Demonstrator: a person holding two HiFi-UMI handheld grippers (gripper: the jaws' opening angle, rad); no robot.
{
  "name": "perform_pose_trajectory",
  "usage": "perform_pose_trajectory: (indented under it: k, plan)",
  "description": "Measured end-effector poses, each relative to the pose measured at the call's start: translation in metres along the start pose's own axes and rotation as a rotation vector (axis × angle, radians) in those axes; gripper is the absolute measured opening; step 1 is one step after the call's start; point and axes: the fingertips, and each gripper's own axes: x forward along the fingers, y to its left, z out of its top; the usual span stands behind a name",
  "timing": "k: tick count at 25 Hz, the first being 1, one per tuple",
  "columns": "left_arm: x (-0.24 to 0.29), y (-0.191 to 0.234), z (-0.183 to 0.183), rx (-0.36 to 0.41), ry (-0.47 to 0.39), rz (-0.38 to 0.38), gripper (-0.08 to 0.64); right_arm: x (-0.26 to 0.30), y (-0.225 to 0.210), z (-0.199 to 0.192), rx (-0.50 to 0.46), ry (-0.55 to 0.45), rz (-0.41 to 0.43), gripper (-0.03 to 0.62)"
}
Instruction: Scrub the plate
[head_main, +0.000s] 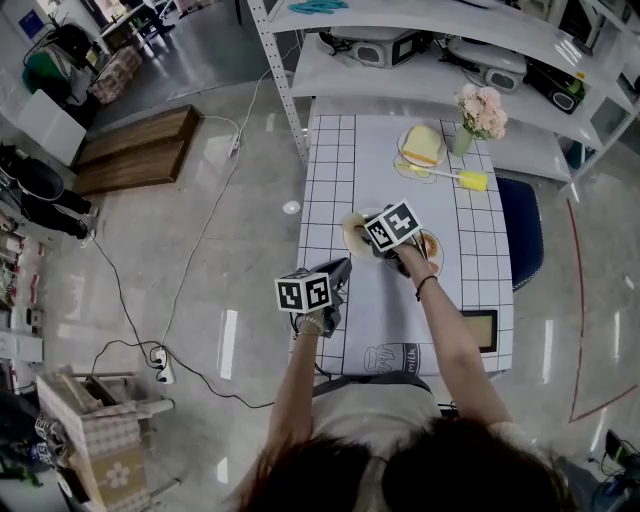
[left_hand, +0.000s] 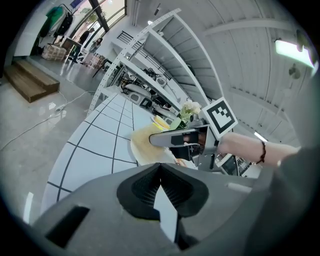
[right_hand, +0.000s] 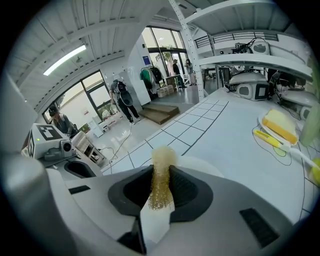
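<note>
Between right gripper (right_hand: 161, 192) jaws: gold mesh scrubber (right_hand: 162, 159), clamped tight. Plate (right_hand: 207, 165) just beyond tips, probably touching scrubber. Left gripper (left_hand: 160, 171) clenched, empty, plate ahead. Scrubbing step in hand; next move needs downward pressure and circular strokes.

Three plates (head_main: 349, 231) (head_main: 438, 256) (head_main: 404, 151), one scrubber (right_hand: 160, 176), one brush (head_main: 462, 179), one sponge (head_main: 423, 144), one vase (head_main: 461, 140).

Bare tablecloth (head_main: 385, 310) lies open at lower centre. The plate (head_main: 351, 236) fills centre; sponge (head_main: 422, 145), brush (head_main: 472, 180) and vase (head_main: 461, 141) crowd upper right.
</note>
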Motion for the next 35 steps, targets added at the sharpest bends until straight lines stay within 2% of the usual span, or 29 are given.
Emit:
perform_pose_trajectory:
  k: [30, 35]
  plan:
    - [0.006, 0.002, -0.004, 0.011, 0.029, 0.0, 0.011, -0.016, -0.042, -0.001, 0.056, -0.01, -0.136, 0.074]
    - [0.007, -0.003, -0.005, 0.009, 0.032, -0.021, 0.011, -0.022, -0.05, -0.005, 0.078, -0.011, -0.168, 0.074]
